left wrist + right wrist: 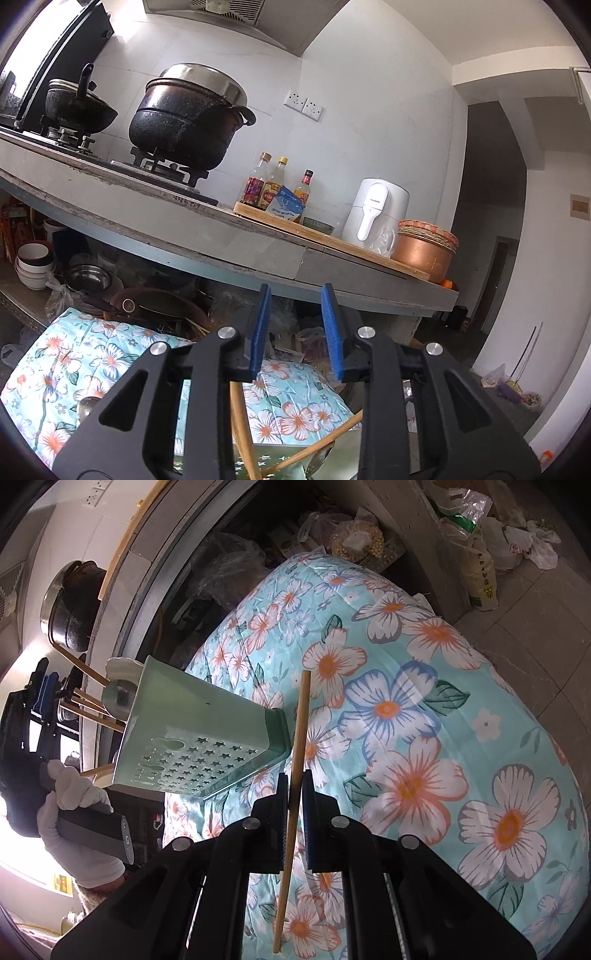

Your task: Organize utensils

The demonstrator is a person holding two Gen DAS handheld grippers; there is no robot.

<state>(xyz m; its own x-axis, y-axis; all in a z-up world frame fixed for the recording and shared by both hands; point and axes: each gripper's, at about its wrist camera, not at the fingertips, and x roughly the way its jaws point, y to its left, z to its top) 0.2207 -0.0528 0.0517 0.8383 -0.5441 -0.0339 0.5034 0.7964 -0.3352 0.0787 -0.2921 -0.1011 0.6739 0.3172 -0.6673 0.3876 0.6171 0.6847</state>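
Right hand-held gripper [294,794]: blue pads clamped together on a thin bamboo chopstick [295,768], which stands nearly upright between them.
Left hand-held gripper [295,332]: blue pads apart, nothing between them; held by a white-gloved hand [74,801].
Holder: pale green plastic utensil caddy with star-shaped holes [207,738], tilted, just left of the clamped chopstick, several wooden sticks and a metal spoon inside.
Surface: turquoise floral cloth [424,709] under everything.
Far: black cooking pot [188,122] on the stove.

Glossy floral cloth [424,709], matt, seemingly plastic holder [207,738], wooden chopstick [297,760].
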